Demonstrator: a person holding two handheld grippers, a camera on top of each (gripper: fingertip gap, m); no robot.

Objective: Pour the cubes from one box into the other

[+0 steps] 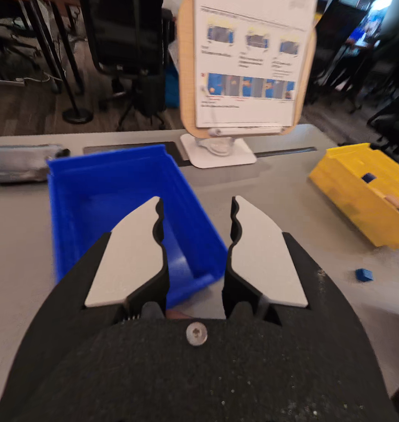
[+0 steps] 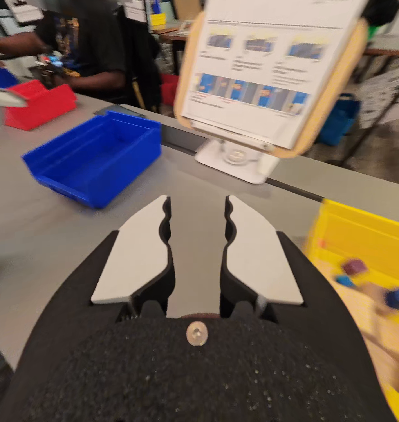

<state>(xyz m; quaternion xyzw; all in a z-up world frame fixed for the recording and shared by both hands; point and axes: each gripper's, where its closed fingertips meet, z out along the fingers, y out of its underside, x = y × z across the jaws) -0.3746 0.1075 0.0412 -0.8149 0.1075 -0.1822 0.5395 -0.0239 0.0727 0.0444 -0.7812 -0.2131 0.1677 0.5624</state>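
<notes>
An empty blue box [image 1: 116,205] stands on the grey table; my left gripper [image 1: 196,201] is open over its right wall, touching nothing. The blue box also shows at the left in the right wrist view [image 2: 95,157]. A yellow box [image 1: 362,196] sits at the right with cubes inside; in the right wrist view [image 2: 362,246] it holds a purple cube [image 2: 354,266], blue cubes [image 2: 398,298] and tan ones, blurred. One blue cube [image 1: 363,275] lies loose on the table. My right gripper [image 2: 198,201] is open over bare table, left of the yellow box.
A wooden board with an instruction sheet on a white stand [image 1: 246,68] rises at the table's back edge. A grey bag [image 1: 18,162] lies at the far left. A red box [image 2: 41,105] and a person [image 2: 95,45] are at the far left in the right wrist view.
</notes>
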